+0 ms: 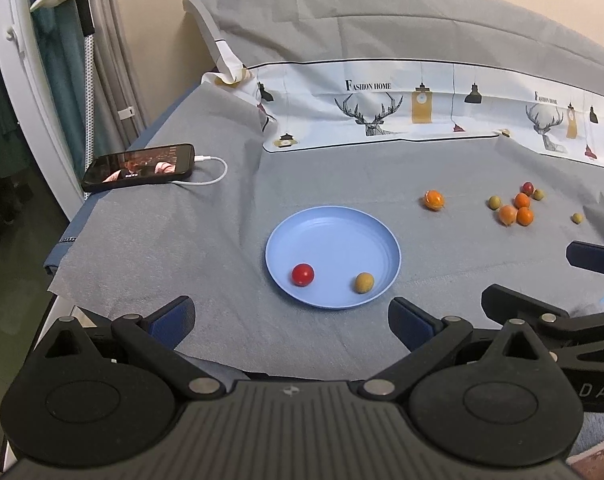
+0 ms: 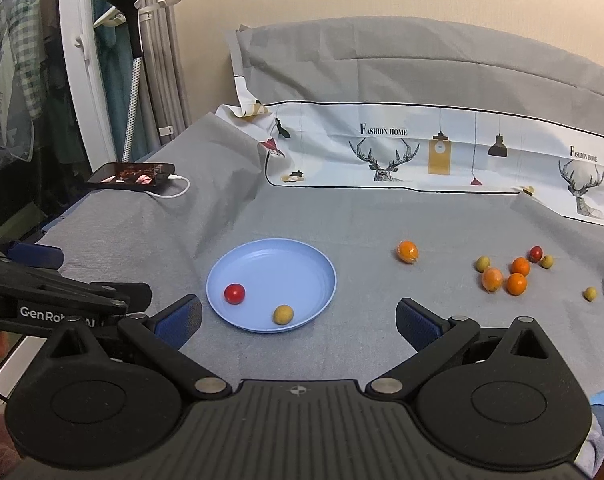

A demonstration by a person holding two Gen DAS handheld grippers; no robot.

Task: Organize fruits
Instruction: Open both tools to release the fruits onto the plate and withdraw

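Observation:
A blue plate (image 1: 334, 232) (image 2: 278, 258) lies on the grey cloth and holds a red cherry tomato (image 1: 303, 274) (image 2: 235, 293) and a green olive-like fruit (image 1: 364, 282) (image 2: 283, 314). To its right lies a lone orange fruit (image 1: 434, 200) (image 2: 407, 251). Further right is a cluster of orange, green and red fruits (image 1: 518, 208) (image 2: 510, 272). My left gripper (image 1: 290, 320) is open and empty just before the plate. My right gripper (image 2: 298, 320) is open and empty, near the plate's front right.
A phone (image 1: 140, 167) (image 2: 132, 176) with a white cable lies at the cloth's far left edge. A printed white cloth (image 1: 382, 108) and grey pillow rise at the back. The bed edge drops off on the left.

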